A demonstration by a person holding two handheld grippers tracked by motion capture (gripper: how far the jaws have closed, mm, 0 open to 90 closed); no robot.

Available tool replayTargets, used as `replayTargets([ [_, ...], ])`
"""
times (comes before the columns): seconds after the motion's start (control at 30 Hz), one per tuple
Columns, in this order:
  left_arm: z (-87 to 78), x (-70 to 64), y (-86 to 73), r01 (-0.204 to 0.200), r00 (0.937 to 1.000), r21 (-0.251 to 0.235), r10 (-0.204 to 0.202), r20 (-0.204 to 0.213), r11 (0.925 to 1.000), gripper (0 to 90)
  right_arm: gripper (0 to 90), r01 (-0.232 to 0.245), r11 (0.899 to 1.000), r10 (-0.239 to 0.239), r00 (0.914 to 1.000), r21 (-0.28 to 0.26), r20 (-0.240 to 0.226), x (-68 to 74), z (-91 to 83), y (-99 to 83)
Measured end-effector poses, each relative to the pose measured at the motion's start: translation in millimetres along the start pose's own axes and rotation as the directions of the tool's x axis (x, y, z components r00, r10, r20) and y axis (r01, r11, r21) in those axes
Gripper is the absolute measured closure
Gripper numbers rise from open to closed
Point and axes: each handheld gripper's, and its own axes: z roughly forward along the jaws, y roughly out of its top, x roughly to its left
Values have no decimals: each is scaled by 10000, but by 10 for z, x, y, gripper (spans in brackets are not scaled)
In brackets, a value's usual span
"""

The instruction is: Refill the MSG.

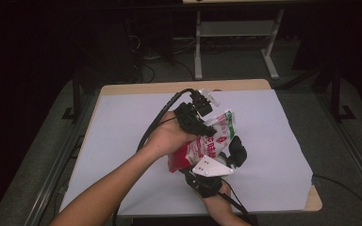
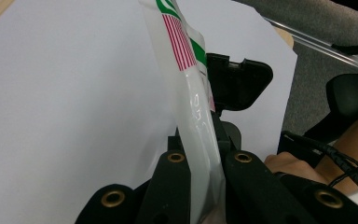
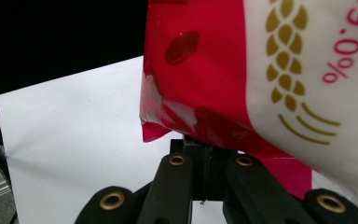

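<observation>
Just right of frame centre in the high view, a red-and-white food pouch [image 1: 206, 147] hangs above the white table [image 1: 122, 132], long axis running lower left to upper right. The left gripper [image 1: 199, 114] is clamped on its upper, green-striped edge; the right gripper [image 1: 226, 157] sits against the lower end, grip unclear.

A lab: paper-covered table [image 1: 122, 141], cables [image 1: 146, 66] on carpet.

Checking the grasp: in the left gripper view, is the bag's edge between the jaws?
Yes, the bag edge runs down between the left gripper's two black jaws.
</observation>
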Motion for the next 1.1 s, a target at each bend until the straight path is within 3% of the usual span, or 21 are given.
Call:
replayTargets([
  [1.1, 38, 15, 26, 229, 9997, 74, -228, -131, 9997, 900, 900, -74, 10000, 75, 10000, 30, -27, -8, 16, 10],
])
